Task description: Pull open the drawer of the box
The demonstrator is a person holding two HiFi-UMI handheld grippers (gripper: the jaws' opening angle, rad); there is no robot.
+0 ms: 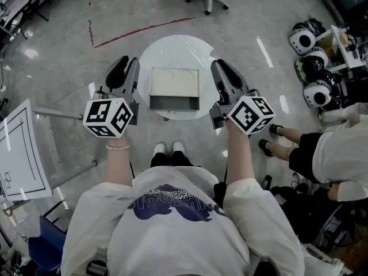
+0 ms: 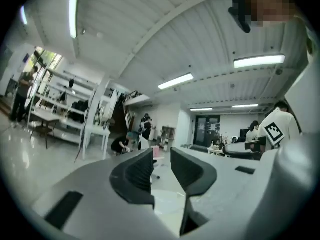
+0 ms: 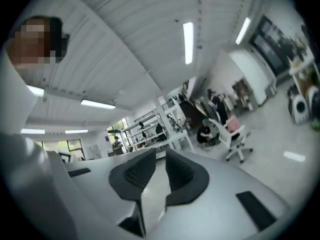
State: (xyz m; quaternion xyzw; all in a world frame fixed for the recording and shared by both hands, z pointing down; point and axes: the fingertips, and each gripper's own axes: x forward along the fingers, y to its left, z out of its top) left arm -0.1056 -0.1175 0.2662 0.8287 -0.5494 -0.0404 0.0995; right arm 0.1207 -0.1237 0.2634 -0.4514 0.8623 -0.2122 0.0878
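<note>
Hovering level at the left of the round table, the left gripper was seen with jaws apart and empty. At centre sat the box, its drawer judged already drawn out, with nothing seen inside. The right gripper, jaws narrowly parted, held nothing. Little beyond withdrawal seemed called for.

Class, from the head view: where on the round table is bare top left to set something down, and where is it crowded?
Bare top: the far arc of the round table beyond the box. A thin rim shows on the near side. Crowded: both flanks, where the left claw and right claw hide the edges.
</note>
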